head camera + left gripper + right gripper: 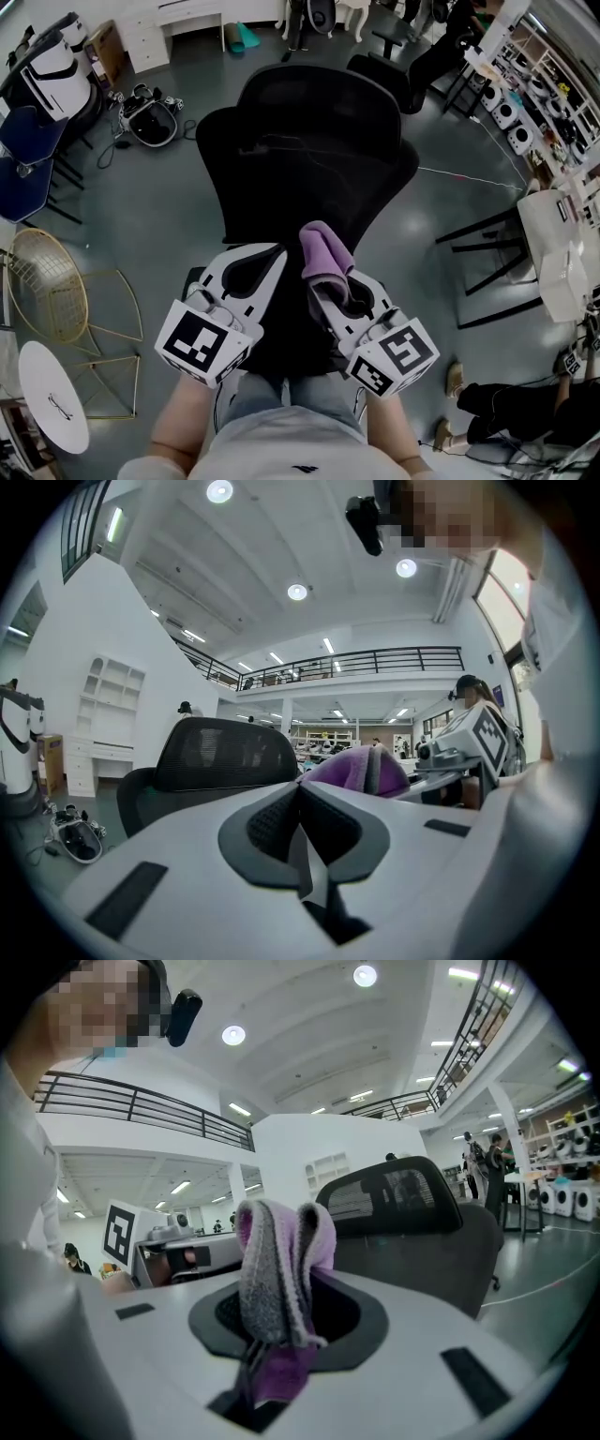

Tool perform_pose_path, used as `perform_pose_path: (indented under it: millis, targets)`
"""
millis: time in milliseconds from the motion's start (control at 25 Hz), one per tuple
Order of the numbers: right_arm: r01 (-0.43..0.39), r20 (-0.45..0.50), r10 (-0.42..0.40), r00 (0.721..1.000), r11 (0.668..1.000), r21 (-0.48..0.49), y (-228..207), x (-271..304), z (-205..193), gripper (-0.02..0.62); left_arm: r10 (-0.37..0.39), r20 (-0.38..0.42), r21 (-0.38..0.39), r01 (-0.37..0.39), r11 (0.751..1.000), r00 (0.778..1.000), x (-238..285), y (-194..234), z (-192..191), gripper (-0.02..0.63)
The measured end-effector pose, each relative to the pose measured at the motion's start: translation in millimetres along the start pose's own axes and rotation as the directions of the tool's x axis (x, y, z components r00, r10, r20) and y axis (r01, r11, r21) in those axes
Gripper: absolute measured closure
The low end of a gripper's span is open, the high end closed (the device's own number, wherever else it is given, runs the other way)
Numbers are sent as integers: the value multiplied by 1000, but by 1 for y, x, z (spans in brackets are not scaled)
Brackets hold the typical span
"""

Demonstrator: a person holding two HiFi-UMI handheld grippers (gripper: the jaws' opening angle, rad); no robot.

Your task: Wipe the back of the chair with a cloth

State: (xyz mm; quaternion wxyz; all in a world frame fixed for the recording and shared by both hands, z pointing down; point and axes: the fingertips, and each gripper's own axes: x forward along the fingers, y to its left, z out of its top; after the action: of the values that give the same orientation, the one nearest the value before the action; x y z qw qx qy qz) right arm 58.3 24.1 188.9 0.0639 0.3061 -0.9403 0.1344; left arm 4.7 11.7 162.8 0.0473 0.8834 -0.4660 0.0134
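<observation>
Head view: left gripper (265, 255) and right gripper (330, 281) side by side above black mesh chair (309, 141), purple cloth (325, 251) upright in right jaws, left gripper view: jaws pressed together, empty, right gripper view: jaws clenched on folded cloth, chair back beyond, not touching.

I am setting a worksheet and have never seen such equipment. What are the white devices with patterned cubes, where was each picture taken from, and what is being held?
There is no robot here: a person holds a two-jaw gripper in each hand, and the cubes are part of them. The head view looks down from a camera on the person's head at the left gripper, the right gripper and a black office chair on the grey floor. The other two pictures come from cameras riding on each gripper. The right gripper is shut on a purple cloth. The left gripper's jaws are together, with nothing between them.
</observation>
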Motion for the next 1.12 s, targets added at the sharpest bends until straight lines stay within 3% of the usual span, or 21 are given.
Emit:
perform_pose_path:
  millis: [400, 640, 880, 1120]
  targets:
    - [-110, -9, 110, 994, 994, -2, -44, -29, 1, 488, 87, 10, -46, -87, 995, 996, 41, -34, 2, 594]
    - [-153, -8, 153, 988, 988, 12, -62, -39, -3, 488, 153, -8, -12, -153, 988, 988, 46, -48, -2, 594]
    - [-172, 3, 172, 985, 985, 27, -52, -33, 0, 488, 172, -24, 14, -172, 985, 985, 36, -44, 1, 594]
    - [-136, 4, 136, 991, 990, 22, -42, -13, 5, 488, 135, -21, 18, -135, 991, 991, 29, -22, 4, 593]
